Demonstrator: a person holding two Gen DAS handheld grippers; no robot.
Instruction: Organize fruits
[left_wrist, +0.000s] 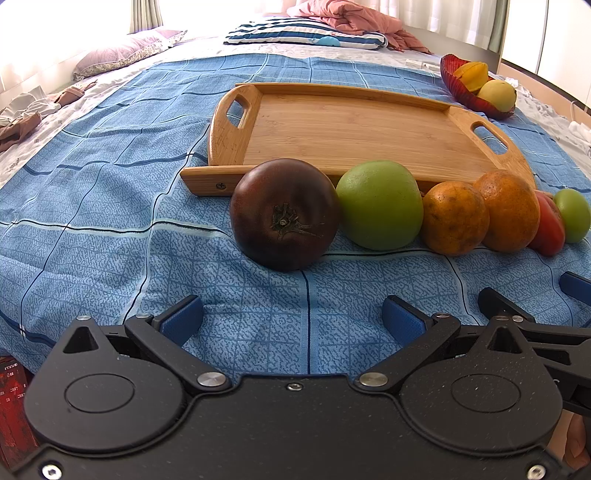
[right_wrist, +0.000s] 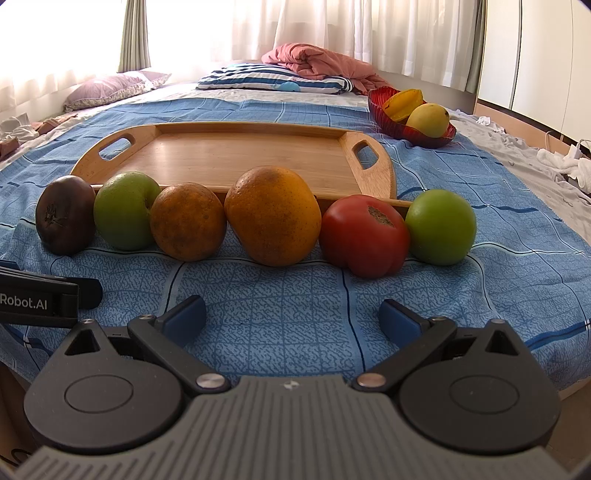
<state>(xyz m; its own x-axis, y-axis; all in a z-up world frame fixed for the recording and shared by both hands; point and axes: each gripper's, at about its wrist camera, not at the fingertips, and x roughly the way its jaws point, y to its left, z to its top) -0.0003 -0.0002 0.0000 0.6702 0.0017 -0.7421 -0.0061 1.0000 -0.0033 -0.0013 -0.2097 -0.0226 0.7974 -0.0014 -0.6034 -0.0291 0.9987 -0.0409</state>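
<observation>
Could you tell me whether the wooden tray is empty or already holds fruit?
Empty: the wooden tray shows only bare boards, and the six fruits sit on the blue sheet before it.

Left claw (left_wrist: 291, 319) and right claw (right_wrist: 291, 319) both gape wide and empty, held low, side by side.

Open blue bedspread (right_wrist: 295, 314) between near bed edge and fruit row (right_wrist: 273, 221); clear approach there. Row packed, fruits touching, no gaps to slip through. Wooden tray (right_wrist: 236, 155) just behind row, bare inside. Red bowl (right_wrist: 384, 110) past tray's far right corner, well apart.
</observation>
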